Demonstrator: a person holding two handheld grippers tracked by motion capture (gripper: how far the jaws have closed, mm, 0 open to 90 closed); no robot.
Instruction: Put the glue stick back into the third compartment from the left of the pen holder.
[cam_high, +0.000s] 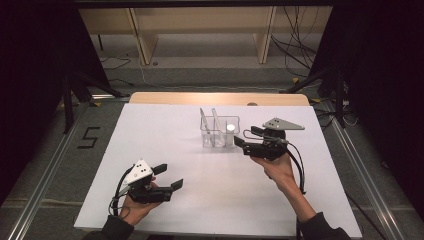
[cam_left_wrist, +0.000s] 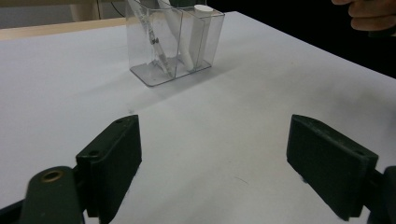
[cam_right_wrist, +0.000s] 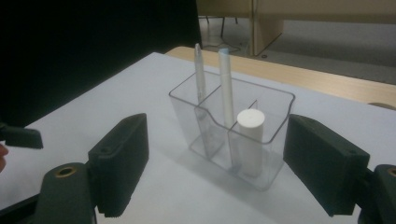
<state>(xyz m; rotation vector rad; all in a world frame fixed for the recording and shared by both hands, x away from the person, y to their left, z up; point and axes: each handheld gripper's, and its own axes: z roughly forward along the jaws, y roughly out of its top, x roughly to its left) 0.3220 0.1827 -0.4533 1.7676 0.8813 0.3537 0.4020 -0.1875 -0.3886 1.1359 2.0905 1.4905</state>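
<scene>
A clear plastic holder (cam_high: 207, 140) with several compartments stands on the white table top, right of centre. Two slim white pens (cam_high: 204, 120) lean in its back compartments, and a short white cylinder (cam_high: 230, 127) stands upright in the front right one. My right gripper (cam_high: 246, 136) hovers just right of the holder, pointing at it, open and apart from it. In the right gripper view the holder (cam_right_wrist: 273, 154) sits ahead between the open jaws of the right gripper (cam_right_wrist: 217, 163), with the cylinder (cam_right_wrist: 251, 135) nearest. My left gripper (cam_high: 170, 176) rests open near the front left; the left gripper (cam_left_wrist: 215, 158) holds nothing.
The white sheet (cam_high: 165, 130) covers the table, with a wooden edge (cam_high: 215, 98) along the far side. Beyond lie wooden shelving (cam_high: 200, 25), floor cables and stand legs (cam_high: 67, 100). Dark curtains flank both sides. The table top spreads bare between the hands.
</scene>
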